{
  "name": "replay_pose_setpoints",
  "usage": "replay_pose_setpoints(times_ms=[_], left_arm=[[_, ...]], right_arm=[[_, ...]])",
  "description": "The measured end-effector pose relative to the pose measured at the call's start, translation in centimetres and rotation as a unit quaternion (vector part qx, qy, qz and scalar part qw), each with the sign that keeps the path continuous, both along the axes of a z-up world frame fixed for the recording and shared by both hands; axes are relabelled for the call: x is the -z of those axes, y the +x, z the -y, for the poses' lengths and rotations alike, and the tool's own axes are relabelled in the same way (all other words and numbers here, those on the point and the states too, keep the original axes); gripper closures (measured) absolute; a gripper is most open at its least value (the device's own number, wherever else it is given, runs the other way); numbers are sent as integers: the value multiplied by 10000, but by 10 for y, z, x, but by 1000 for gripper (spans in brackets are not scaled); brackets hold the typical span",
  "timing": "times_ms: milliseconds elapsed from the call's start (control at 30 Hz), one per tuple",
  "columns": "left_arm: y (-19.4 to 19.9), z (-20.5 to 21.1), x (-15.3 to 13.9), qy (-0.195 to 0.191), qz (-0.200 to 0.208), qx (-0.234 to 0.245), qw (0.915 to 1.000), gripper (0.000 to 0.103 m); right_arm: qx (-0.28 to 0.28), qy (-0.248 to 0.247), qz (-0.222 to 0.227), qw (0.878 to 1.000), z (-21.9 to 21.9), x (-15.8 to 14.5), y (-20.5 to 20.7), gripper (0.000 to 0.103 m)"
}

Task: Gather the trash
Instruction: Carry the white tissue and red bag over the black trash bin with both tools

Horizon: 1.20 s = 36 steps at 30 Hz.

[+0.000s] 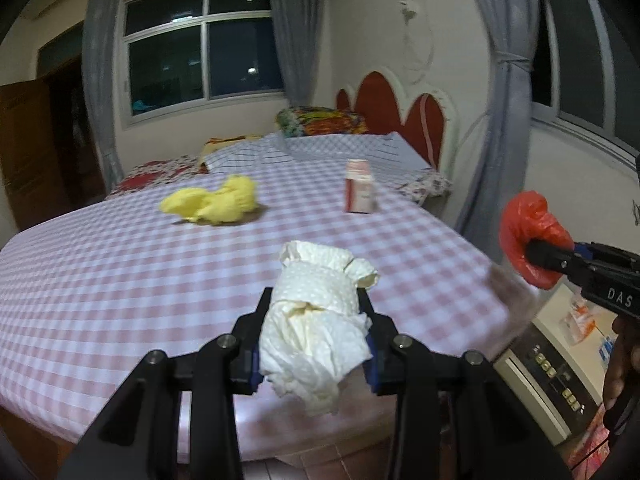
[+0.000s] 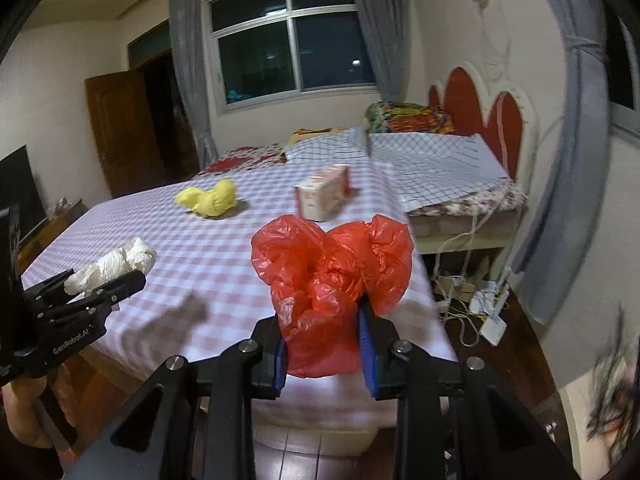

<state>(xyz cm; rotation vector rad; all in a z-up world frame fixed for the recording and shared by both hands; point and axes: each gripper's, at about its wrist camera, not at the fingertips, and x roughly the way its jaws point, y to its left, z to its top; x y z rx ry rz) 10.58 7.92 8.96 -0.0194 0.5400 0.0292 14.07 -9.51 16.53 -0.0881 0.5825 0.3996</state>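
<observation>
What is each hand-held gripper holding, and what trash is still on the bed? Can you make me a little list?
left hand-held gripper: shut on white tissue
right hand-held gripper: shut on red plastic bag
still on the bed: yellow wad, small pink-and-white carton
surface: pink checked sheet
trash bin: none in view

Crinkled glossy red plastic bag (image 2: 332, 276), soft dimpled white paper tissue (image 1: 316, 320), matt checked cloth tablecloth (image 1: 120, 272).
</observation>
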Motion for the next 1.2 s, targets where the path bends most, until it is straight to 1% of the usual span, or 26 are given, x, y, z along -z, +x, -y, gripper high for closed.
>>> replay_pose_setpoints(times_ms=[300, 533, 667, 967, 1067, 1167, 1200], left_arm=[[1, 53, 4, -47, -31, 461, 9989, 64], [-1, 82, 6, -33, -34, 741, 9972, 64], [-1, 107, 9, -24, -35, 1017, 9948, 64], [-3, 186, 22, -148, -76, 1683, 9856, 64], [-5, 212, 33, -282, -149, 1896, 9813, 64], [-5, 233, 44, -249, -233, 2053, 9781, 64], [-5, 242, 51, -277, -314, 2163, 9754, 64]], right_arm=[[536, 11, 14, 9986, 70, 0, -20, 72], [772, 59, 61, 9970, 103, 4, -36, 72], [916, 92, 58, 9957, 125, 8, -44, 72], [1424, 145, -1, 9897, 193, 27, -66, 72], [1537, 156, -29, 9880, 212, 37, -73, 72], [1642, 160, -87, 9863, 234, 51, -80, 72], [1688, 164, -129, 9854, 241, 56, -82, 72]])
